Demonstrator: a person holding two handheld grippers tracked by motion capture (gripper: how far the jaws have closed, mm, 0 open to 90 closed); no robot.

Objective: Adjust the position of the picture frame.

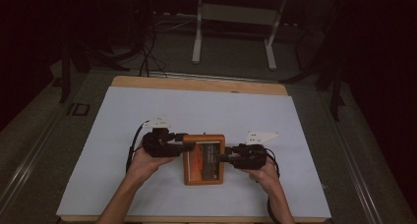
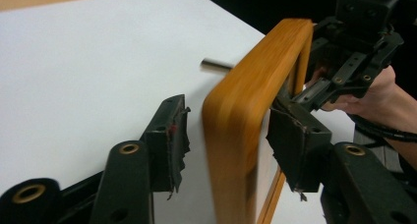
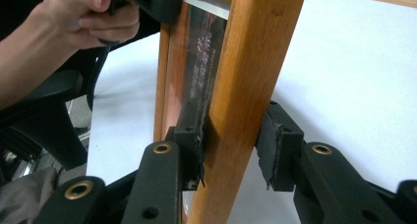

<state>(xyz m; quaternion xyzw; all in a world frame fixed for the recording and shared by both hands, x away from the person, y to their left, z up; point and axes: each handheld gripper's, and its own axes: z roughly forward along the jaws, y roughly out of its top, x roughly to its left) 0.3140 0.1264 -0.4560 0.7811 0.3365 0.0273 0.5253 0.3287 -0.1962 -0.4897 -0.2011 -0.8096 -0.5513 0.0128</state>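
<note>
A wooden picture frame [image 1: 204, 159] with a dark and orange picture lies between both grippers near the front middle of the white sheet. My left gripper [image 1: 187, 146] straddles its left edge. In the left gripper view my left gripper [image 2: 228, 121] has its jaws either side of the blurred frame [image 2: 255, 76], with a gap at one pad. My right gripper [image 1: 221, 157] holds the right edge. In the right gripper view my right gripper [image 3: 231, 130] has both pads pressed on the frame [image 3: 251, 52].
The white sheet [image 1: 196, 111] covers a wooden table [image 1: 196, 84]. Beyond the table stand the white legs of a desk [image 1: 197, 37], with cables on the dark floor. A short dark rod-like shape [image 2: 216, 63] shows behind the frame.
</note>
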